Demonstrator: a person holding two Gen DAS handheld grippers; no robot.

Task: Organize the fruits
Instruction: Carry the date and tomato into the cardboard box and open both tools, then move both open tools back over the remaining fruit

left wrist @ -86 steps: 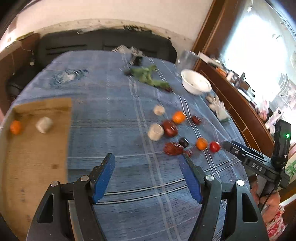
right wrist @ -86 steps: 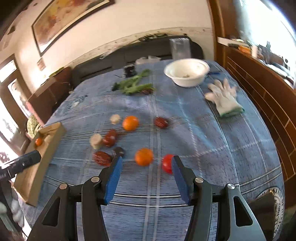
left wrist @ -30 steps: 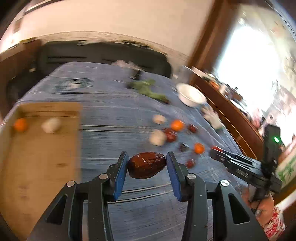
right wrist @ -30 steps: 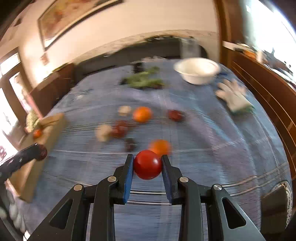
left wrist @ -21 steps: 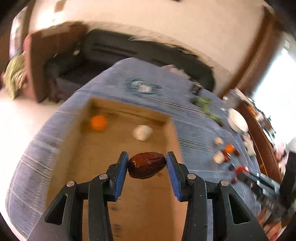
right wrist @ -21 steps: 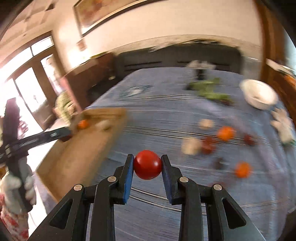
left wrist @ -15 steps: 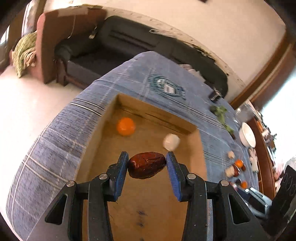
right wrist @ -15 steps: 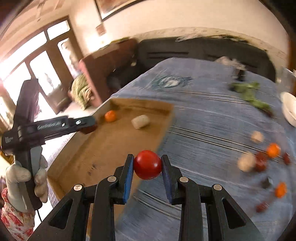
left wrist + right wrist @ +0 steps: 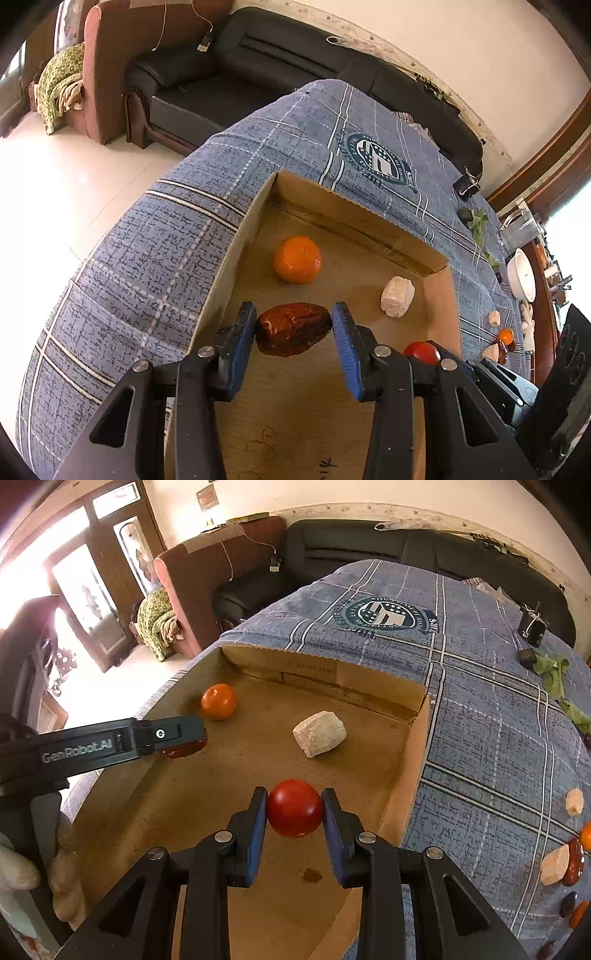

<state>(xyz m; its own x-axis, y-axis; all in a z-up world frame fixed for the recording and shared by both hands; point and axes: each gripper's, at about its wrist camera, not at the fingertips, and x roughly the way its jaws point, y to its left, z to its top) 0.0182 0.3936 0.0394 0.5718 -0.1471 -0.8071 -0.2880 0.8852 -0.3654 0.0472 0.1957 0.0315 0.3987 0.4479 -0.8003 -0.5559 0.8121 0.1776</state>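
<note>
Holding a brown date in the left claw and a red tomato in the right claw, both above the cardboard box; lower each close to the floor, away from the orange, then release gently.

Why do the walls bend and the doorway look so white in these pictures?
Both views are fisheye, so edges curve. Right wrist view: the doorway is blown out by daylight; the tomato stays sharp. Left wrist view: the floor glares white; the date is crisp.
</note>
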